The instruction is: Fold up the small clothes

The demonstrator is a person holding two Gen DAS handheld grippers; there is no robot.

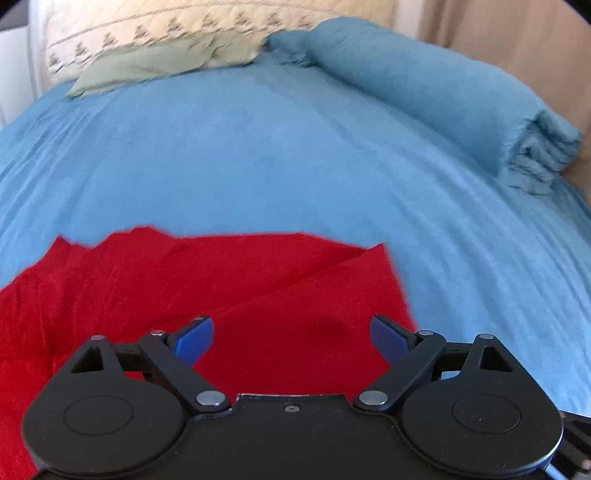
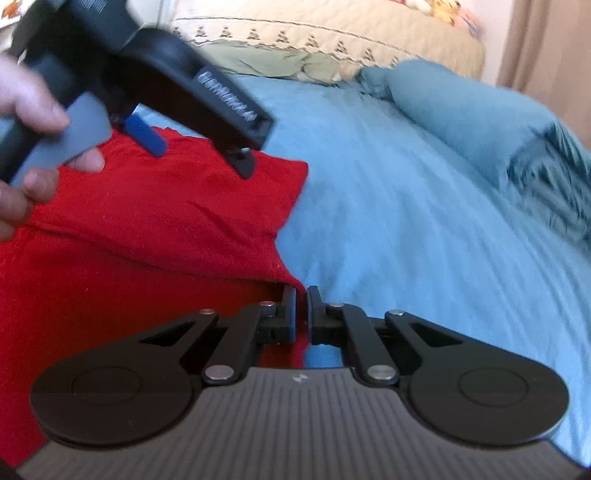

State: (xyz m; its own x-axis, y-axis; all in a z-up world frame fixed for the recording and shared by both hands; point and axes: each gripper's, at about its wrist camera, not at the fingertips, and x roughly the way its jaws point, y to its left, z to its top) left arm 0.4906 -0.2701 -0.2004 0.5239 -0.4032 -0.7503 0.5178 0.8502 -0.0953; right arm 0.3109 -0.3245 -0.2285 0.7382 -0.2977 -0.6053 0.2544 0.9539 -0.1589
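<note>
A: Where's the red garment?
B: Spread on the blue bedspread, one layer folded across its upper part.
A: And the right gripper?
B: Pinched closed on the cloth's right edge, red fabric between the pads.
A: The left gripper?
B: Spread wide above the cloth, gripping nothing; a hand holds its handle. A rolled blue blanket lies well apart at the right, near the cream quilt

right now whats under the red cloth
The red cloth lies on the blue bedsheet, which shows all around it. Whatever is beneath its middle is covered. The right gripper is shut on its edge.
</note>
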